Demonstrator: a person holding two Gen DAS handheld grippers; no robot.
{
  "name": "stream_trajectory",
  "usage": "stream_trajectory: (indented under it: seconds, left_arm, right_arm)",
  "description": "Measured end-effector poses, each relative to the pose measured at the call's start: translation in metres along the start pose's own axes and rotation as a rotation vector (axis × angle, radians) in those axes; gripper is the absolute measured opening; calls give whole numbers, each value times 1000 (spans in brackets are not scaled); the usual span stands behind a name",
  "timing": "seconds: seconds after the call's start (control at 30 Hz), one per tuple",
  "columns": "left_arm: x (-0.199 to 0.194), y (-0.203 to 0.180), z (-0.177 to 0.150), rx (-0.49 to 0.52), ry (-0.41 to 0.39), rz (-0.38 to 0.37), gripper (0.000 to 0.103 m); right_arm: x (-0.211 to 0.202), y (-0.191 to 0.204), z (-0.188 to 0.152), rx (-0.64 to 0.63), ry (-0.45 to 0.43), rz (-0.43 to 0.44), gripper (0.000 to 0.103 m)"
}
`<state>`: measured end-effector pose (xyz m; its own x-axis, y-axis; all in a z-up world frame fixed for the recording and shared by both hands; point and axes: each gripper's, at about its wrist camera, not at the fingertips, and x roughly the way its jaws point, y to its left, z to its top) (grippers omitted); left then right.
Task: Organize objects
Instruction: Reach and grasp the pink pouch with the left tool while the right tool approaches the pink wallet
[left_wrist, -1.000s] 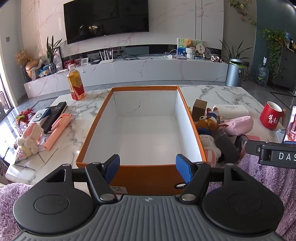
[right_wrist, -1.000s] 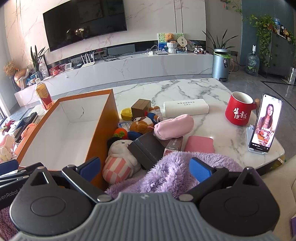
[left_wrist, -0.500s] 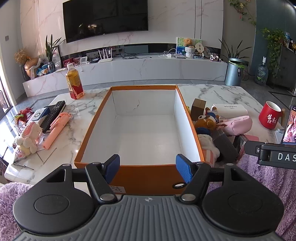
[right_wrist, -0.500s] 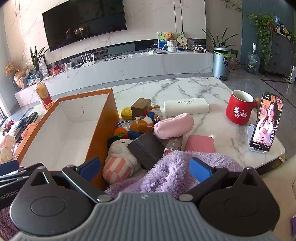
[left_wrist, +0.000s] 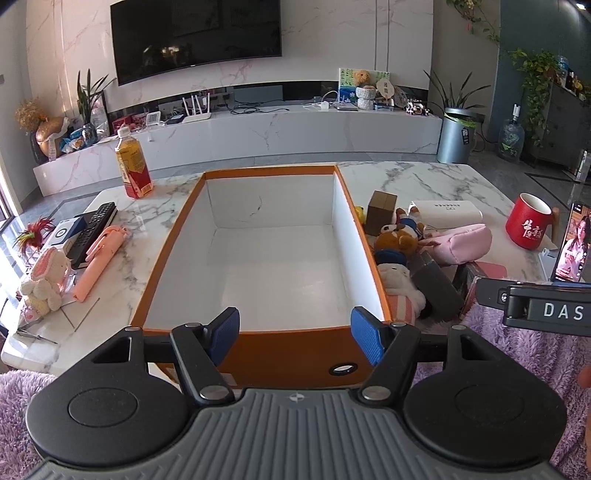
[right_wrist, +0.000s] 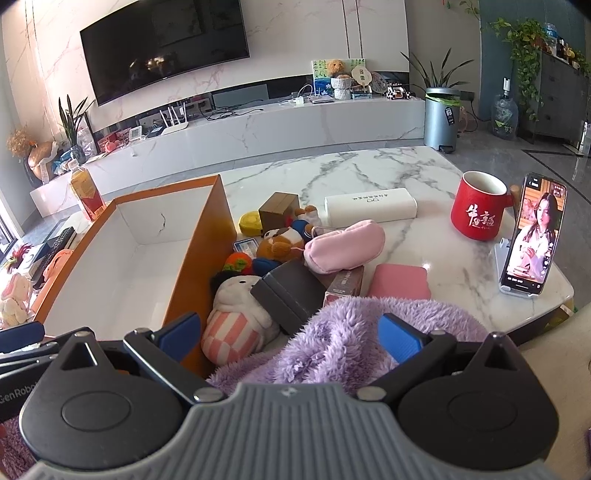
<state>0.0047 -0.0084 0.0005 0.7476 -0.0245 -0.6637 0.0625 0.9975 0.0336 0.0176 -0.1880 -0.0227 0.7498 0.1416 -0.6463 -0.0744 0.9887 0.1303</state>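
Box (left_wrist: 266, 266) sitting empty, toys (right_wrist: 258, 273) piling right of box. Left gripper (left_wrist: 294, 339) and right gripper (right_wrist: 290, 334) both gaping, grasping nothing. Risk: right jaws snagging blanket (right_wrist: 351, 332) when reaching toys.

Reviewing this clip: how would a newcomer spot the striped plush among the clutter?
Find the big orange box on the marble table. Against its outer right wall lies a heap of toys; the striped plush is nearest the camera. It alone has a white head above a pink-and-white striped body.

orange box (left_wrist: 258, 350) interior open; toy pile (right_wrist: 266, 258) crowding right wall
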Motion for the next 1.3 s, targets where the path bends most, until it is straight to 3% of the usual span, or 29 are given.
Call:
stream_trajectory:
  seconds: [0.2, 0.4, 0.57, 0.7, 0.8, 0.9, 1.07, 1.2, 1.3]
  left_arm:
    - [6, -10, 10, 47, 9, -28, 69]
    - [19, -28, 26, 117, 31, -119, 64]
    - [35, -47, 39, 164, 70, -213, 50]
    - [50, -61, 50, 189, 110, -283, 41]
    - [64, -69, 57, 202, 142, -325, 37]
    - [78, -77, 64, 206, 173, -378, 37]
    - [107, -88, 77, 205, 238, -402, 37]
    - [132, -93, 89, 188, 297, -431, 49]
    - [153, -98, 96, 170, 356, -446, 51]
  right_arm:
    - [6, -7, 3, 3, 7, -12, 102]
    - [19, -18, 10, -3, 27, -31, 101]
    - [35, -27, 17, -9, 65, -26, 93]
    - [49, -40, 24, 15, 108, 2, 74]
    - [61, -54, 30, 54, 141, 29, 72]
    - [73, -66, 37, 96, 174, 59, 71]
    - [87, -87, 50, 169, 197, 85, 71]
    - [101, -97, 63, 200, 211, 97, 71]
    - [112, -102, 72, 218, 217, 104, 70]
